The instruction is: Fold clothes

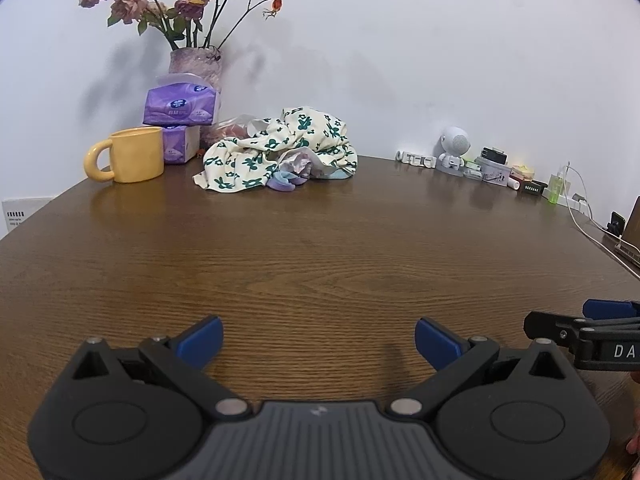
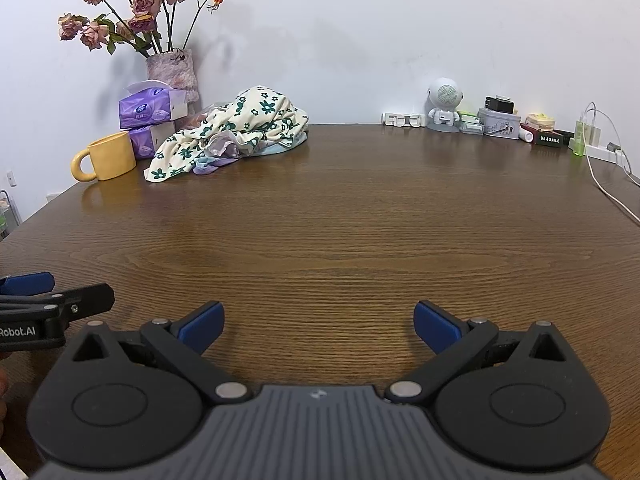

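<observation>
Crumpled floral clothes (image 1: 276, 150) lie well beyond both empty, spread claws.

Your left gripper (image 1: 318, 340) is held low and level with its blue-padded fingers (image 1: 202, 338) spread wide apart, nothing between them. Your right gripper (image 2: 318, 322) sits just beside it in the same pose, fingers (image 2: 438, 326) equally splayed and empty. Each one shows at the edge of the other's wrist view, side by side, both pointing forward the same way.
</observation>
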